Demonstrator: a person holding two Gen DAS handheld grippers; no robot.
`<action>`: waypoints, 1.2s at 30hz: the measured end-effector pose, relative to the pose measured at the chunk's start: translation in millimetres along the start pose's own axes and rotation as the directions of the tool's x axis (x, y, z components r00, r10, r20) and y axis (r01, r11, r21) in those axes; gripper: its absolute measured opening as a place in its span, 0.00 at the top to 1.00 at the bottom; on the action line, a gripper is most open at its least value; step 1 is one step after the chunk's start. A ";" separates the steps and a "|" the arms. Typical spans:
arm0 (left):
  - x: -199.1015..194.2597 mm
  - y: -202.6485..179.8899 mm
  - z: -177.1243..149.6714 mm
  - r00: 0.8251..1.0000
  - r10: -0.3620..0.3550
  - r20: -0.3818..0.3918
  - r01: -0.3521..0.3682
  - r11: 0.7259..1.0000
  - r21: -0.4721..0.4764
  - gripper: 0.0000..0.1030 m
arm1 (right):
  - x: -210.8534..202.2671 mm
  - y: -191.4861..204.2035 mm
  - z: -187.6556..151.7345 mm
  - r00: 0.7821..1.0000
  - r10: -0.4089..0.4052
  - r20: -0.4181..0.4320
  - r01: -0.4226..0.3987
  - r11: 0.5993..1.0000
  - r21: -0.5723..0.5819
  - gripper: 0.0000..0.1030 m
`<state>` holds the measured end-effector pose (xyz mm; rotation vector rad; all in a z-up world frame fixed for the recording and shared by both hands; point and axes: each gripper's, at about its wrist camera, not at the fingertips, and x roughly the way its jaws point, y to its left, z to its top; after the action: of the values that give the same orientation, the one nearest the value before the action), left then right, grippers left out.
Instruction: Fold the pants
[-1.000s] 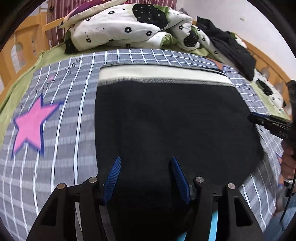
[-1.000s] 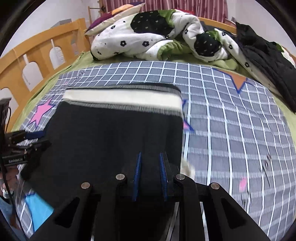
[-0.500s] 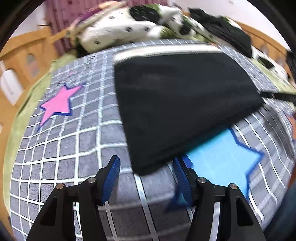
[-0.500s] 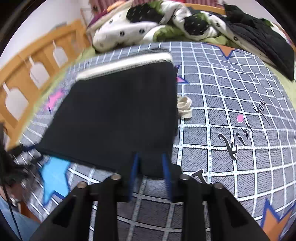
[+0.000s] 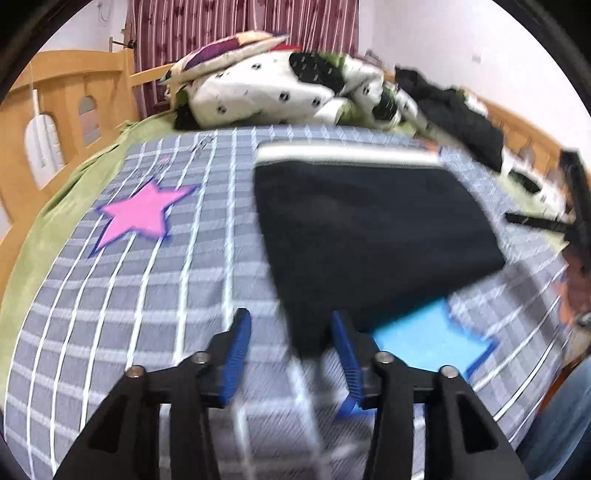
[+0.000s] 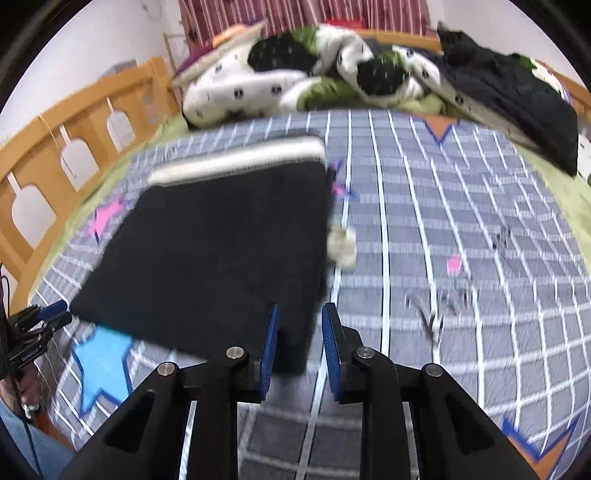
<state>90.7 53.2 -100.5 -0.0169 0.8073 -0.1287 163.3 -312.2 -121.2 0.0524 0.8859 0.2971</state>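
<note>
Nearest in the left wrist view, the left gripper (image 5: 291, 350): blue pads apart, just been closing in, gripping nothing, with the near corner of the pants (image 5: 369, 229) reaching into the gap between them, unpressed. Nearest in the right wrist view, the right gripper (image 6: 300, 343): narrower gap, likewise just been closing, the other near corner of the pants (image 6: 221, 251) between the pads, with no clear squeeze visible through the blur, so read as open. Under both, a grey checked sheet (image 5: 147, 314) with white lines. Just past the left gripper, a blue star (image 5: 424, 343) printed on the sheet, partly covered by the pants' near edge. Further on, the pants themselves: black, folded into a flat rectangle, lying in the middle of the bed, cream waistband (image 5: 347, 153) at the far edge. Off to the left of them, well apart, a pink star (image 5: 140, 218). Just beside their right edge in the right wrist view, a small pale bundle (image 6: 341, 245), too blurred to identify. At the back, a heaped white duvet (image 5: 273, 88) with black flower spots, and a dark garment (image 5: 458, 118) piled to its right. Along the left side, a wooden bed rail (image 5: 55, 110). Farthest, a striped maroon curtain (image 5: 240, 33) on the wall.
</note>
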 end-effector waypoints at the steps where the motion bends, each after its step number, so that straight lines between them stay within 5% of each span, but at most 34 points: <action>1: 5.8 -7.5 13.5 1.000 -0.005 0.005 0.005 1.000 0.005 0.57 | 0.7 2.8 6.6 1.000 0.000 0.015 0.000 1.000 -0.006 0.77; 4: 28.2 -33.3 46.8 0.999 -0.026 0.025 0.025 0.999 0.035 0.55 | 14.5 24.1 24.4 0.999 0.002 0.036 0.000 0.998 -0.070 0.77; 6: 47.6 -47.8 54.0 0.997 -0.077 -0.004 0.077 0.996 0.053 0.42 | 30.2 42.0 32.1 0.999 0.023 0.041 -0.018 0.993 -0.114 0.77; 9: 77.0 -59.2 36.4 0.997 -0.006 -0.079 0.017 0.991 0.133 0.41 | 55.6 53.0 29.1 0.999 -0.030 0.013 0.033 0.980 -0.197 0.75; 12: 66.6 -57.5 24.0 0.999 -0.013 -0.032 0.018 0.981 0.191 0.41 | 53.9 45.9 26.3 0.999 -0.039 -0.023 0.033 0.973 -0.227 0.75; 14: 62.0 -48.0 36.8 0.999 -0.046 -0.029 0.049 0.990 0.129 0.41 | 45.9 39.5 29.0 0.999 -0.029 -0.025 0.022 0.973 -0.231 0.76; 19: 79.5 -40.4 79.1 1.000 0.025 0.008 -0.026 0.994 0.107 0.41 | 44.7 14.1 60.1 0.996 -0.037 0.085 0.046 0.993 -0.109 0.76; 21: 95.7 -34.1 90.1 0.999 0.031 -0.020 -0.029 0.997 0.076 0.41 | 58.1 7.9 75.5 0.993 -0.040 0.110 0.046 0.998 -0.050 0.76; 24: 125.5 -26.5 91.9 0.990 0.090 -0.104 -0.084 0.995 0.061 0.41 | 94.2 8.3 86.9 0.995 -0.087 0.041 0.089 0.995 -0.038 0.76; 26: 132.5 -21.1 88.1 0.991 0.057 -0.119 -0.054 0.998 0.031 0.41 | 104.1 12.8 85.8 0.990 -0.131 0.050 0.134 0.989 -0.068 0.77; 36: 73.6 -35.4 86.3 0.993 0.001 -0.121 -0.006 0.999 -0.036 0.41 | 48.7 16.1 76.0 0.991 -0.133 -0.009 0.133 0.991 -0.020 0.76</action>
<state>199.4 6.3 -91.5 -0.0421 0.9302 -0.1126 246.9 -277.4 -107.0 -0.0259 0.8921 0.1810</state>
